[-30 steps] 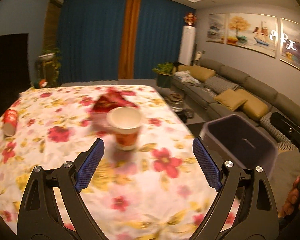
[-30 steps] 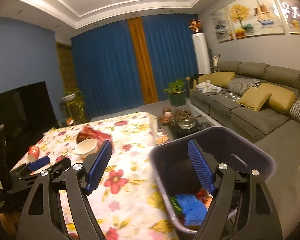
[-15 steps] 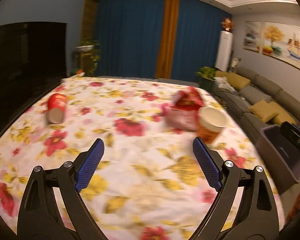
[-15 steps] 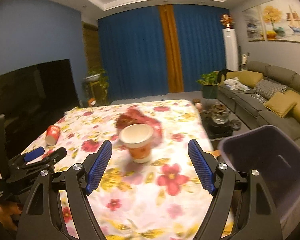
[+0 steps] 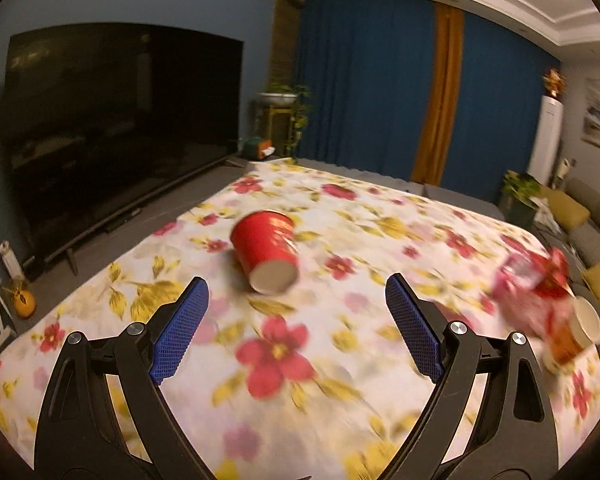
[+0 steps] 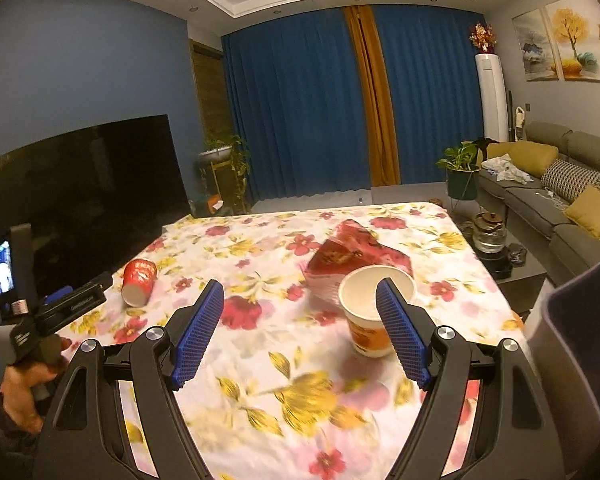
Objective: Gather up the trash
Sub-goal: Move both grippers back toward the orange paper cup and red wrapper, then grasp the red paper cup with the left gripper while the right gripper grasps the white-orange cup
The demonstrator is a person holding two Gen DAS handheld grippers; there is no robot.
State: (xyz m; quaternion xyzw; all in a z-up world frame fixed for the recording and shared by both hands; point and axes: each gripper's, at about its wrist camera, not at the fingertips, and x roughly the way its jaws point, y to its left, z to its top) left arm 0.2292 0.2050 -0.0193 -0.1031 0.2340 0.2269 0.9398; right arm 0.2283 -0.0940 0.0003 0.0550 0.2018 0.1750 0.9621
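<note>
blue ribbed pads faced each other across a wide gap on both tools; the left gripper [image 5: 292,328] and the right gripper [image 6: 300,332] each hung over the flowered bench [image 6: 260,392] with jaws spread wide and nothing between them. i judged the left one was lined up for a pick, since the red cup [image 5: 266,256] lay on its side just ahead of it, base toward the tool, apart from the pads. the right one pointed at the white paper cup [image 6: 370,316], which stood upright, mouth open, touching the crumpled red wrapper [image 6: 352,260] behind it. the dark bin [image 6: 576,344] waited just off the bench's right edge, probably kept close so each piece had a short trip. counted: two cups, one wrapper, one bin, two tools. beyond were the dark tv [image 5: 112,120] and blue curtains [image 6: 300,108].
</note>
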